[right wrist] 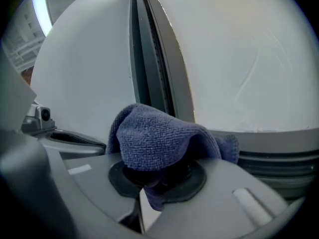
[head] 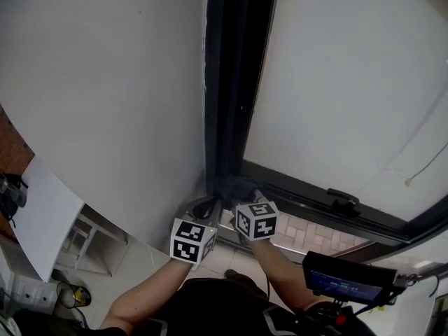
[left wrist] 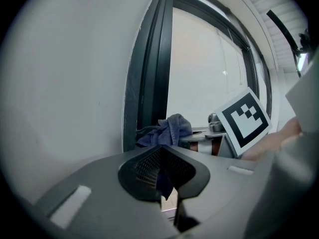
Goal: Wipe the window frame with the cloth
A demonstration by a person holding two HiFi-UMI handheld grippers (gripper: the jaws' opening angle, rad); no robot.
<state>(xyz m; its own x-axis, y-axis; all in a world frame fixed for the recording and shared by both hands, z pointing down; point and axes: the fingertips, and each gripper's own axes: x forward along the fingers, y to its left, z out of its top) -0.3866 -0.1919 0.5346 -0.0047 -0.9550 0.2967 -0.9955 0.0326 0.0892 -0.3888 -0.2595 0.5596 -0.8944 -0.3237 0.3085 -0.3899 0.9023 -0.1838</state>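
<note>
Occupying most of the head view, a white wall (head: 105,82) stands to the left and a pale frosted window pane (head: 350,82) to the right, with the dark window frame (head: 234,68) running upright between them and turning along the sill at the bottom. A black latch handle (head: 343,200) sits on the lower rail, well to the right of the corner. Pale tiles (head: 308,233) show below that rail. At the lower right edge a dark device with a lit screen (head: 350,278) projects into view. Both grippers are held close together at the bottom corner of the frame, where upright and sill meet, the person's forearms reaching up to them from below. The right gripper (right wrist: 159,176) has its jaws clamped on the blue cloth (right wrist: 154,138), which bunches up over the jaw tips and hangs a short tail beneath them. The bundle rests against the foot of the upright, in the corner. The left gripper (left wrist: 160,171) sits just beside it on the wall side, its jaws pressed together, with a dark blue fold of the same cloth caught between the pads and drooping below them. The rest of the cloth rises just ahead of those jaws, against the frame. The right gripper's marker cube (left wrist: 244,121) shows near the sill in the left gripper view.
</note>
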